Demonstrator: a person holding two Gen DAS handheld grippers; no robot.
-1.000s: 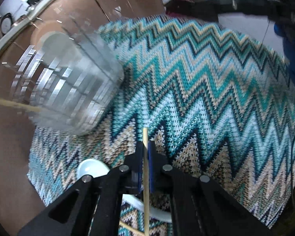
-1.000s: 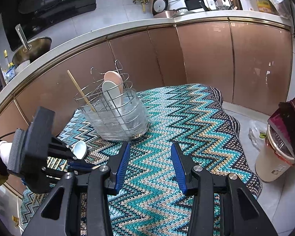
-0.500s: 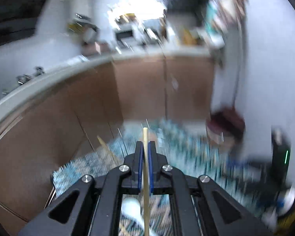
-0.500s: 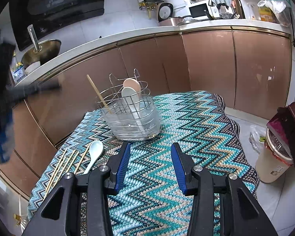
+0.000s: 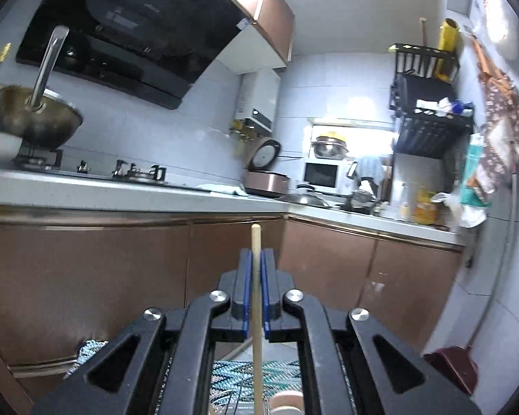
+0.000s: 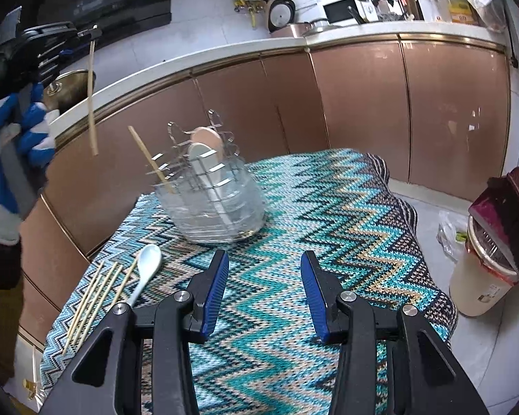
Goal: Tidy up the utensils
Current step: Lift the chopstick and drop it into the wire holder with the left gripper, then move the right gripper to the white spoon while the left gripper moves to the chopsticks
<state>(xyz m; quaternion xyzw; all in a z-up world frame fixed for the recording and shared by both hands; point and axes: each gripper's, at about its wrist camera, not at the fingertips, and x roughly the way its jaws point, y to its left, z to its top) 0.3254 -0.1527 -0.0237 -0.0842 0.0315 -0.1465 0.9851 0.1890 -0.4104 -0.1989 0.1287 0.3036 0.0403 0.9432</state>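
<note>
Right wrist view has the left claw (image 6: 91, 33) pinched onto a chopstick (image 6: 92, 97) hanging up and left of the wire utensil basket (image 6: 209, 197). Right claw (image 6: 264, 294) gapes wide with nothing in it, in front of the basket, whose near-left side has a white spoon (image 6: 145, 271) and loose chopsticks (image 6: 93, 297) on the zigzag cloth (image 6: 328, 228).

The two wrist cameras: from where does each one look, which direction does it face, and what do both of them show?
Left wrist: sits on the left gripper, raised and facing level toward the counter and range hood; its own fingers are shut on a chopstick.
Right wrist: sits on the right gripper, looking down over the zigzag cloth at the utensil holder; its fingers are open, and the gloved left hand shows.
Shared: the held chopstick, the counter, the microwave.
</note>
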